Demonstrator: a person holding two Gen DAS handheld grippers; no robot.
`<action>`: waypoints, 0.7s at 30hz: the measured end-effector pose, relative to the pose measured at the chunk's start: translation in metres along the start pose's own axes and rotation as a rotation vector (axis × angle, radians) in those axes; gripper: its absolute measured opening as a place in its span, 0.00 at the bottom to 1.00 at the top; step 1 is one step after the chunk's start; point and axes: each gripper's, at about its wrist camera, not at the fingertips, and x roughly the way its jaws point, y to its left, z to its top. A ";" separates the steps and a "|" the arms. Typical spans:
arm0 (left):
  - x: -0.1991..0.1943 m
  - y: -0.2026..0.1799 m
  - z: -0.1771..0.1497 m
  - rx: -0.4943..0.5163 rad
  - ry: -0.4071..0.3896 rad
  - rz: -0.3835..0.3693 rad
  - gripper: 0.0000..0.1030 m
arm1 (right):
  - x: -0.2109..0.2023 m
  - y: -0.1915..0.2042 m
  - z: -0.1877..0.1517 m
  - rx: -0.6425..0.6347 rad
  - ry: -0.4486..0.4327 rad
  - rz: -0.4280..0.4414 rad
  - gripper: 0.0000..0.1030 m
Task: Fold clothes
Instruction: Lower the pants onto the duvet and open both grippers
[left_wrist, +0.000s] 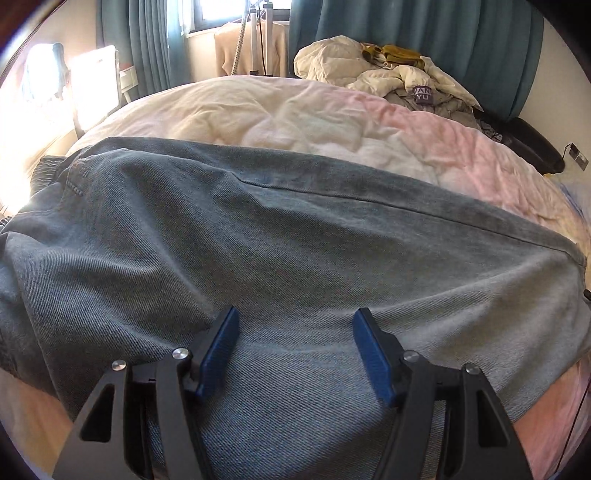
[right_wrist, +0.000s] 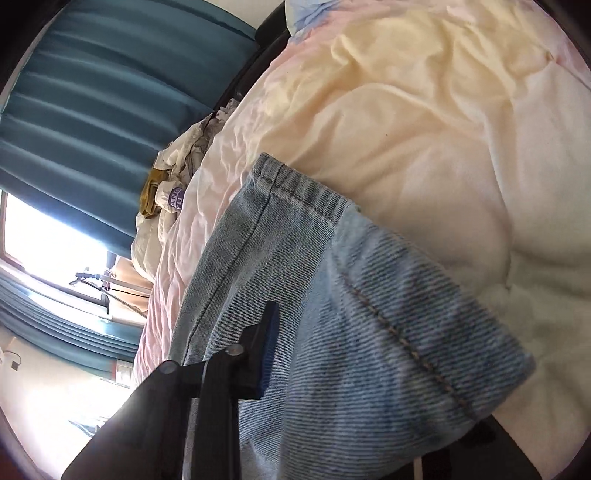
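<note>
Grey-blue jeans (left_wrist: 258, 236) lie spread across the near part of the bed, waistband at the left. My left gripper (left_wrist: 295, 325) is open, its blue pads (left_wrist: 218, 350) just above the denim, holding nothing. In the right wrist view, the hem end of a jeans leg (right_wrist: 369, 306) is lifted and drapes over my right gripper (right_wrist: 332, 332). Only the left finger (right_wrist: 267, 343) shows; the other finger is hidden under the cloth. The jaws stand closed on the denim leg.
The bed (left_wrist: 295, 114) has a crumpled cream and pink quilt. A pile of cream and mustard clothes (left_wrist: 388, 74) lies at its far right corner, also seen in the right wrist view (right_wrist: 166, 195). Teal curtains (left_wrist: 424, 33) and a window are behind.
</note>
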 end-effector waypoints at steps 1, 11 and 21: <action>0.000 0.000 0.000 0.000 0.002 -0.001 0.63 | -0.003 0.003 0.001 -0.006 -0.005 -0.004 0.13; -0.008 0.003 0.001 0.012 0.017 -0.012 0.63 | -0.044 0.087 -0.011 -0.314 -0.160 -0.089 0.09; -0.026 0.021 0.012 -0.055 -0.024 -0.048 0.63 | -0.095 0.195 -0.055 -0.483 -0.326 -0.081 0.06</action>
